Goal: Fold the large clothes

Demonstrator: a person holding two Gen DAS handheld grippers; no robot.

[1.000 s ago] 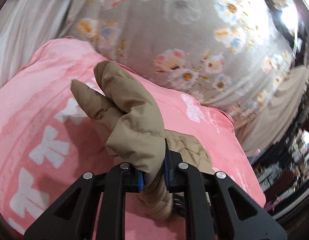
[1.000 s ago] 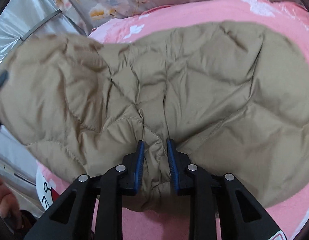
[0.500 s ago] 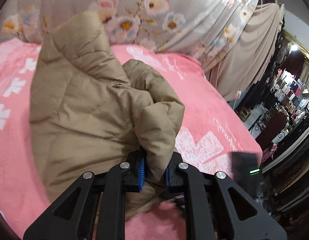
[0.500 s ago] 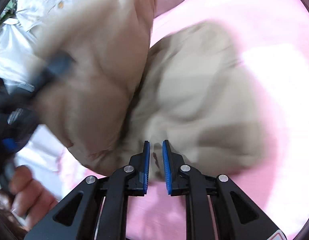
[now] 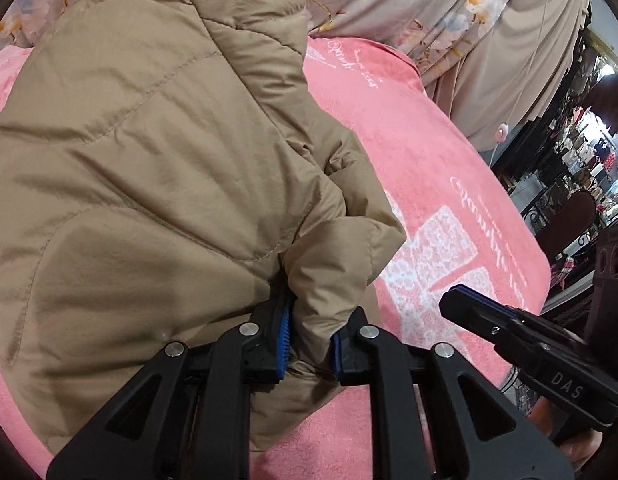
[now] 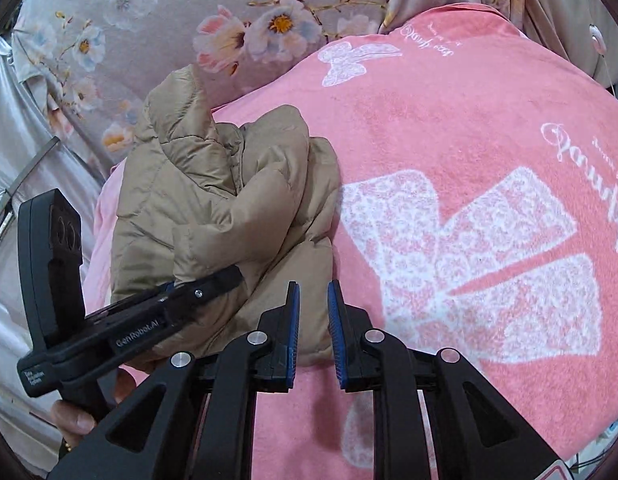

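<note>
A tan quilted puffer jacket (image 5: 141, 168) lies bunched on a pink blanket (image 5: 429, 168). My left gripper (image 5: 309, 344) is shut on a fold of the jacket's edge. In the right wrist view the jacket (image 6: 229, 208) sits left of centre with the left gripper (image 6: 205, 286) clamped on its near edge. My right gripper (image 6: 313, 320) is empty, jaws a narrow gap apart, just right of the jacket's near corner, above the blanket (image 6: 469, 128). It also shows at the lower right of the left wrist view (image 5: 449, 304).
The pink blanket carries white bow prints (image 6: 481, 264) and script. A grey floral sheet (image 6: 189, 20) rises behind it. Silver fabric (image 6: 13, 152) hangs at the left. Beige drapes (image 5: 521, 64) and shop clutter (image 5: 581, 168) lie past the blanket's right edge.
My right gripper let go of the jacket and pulled back, now empty. My left gripper kept its hold and swung the jacket over into a bunched heap.
</note>
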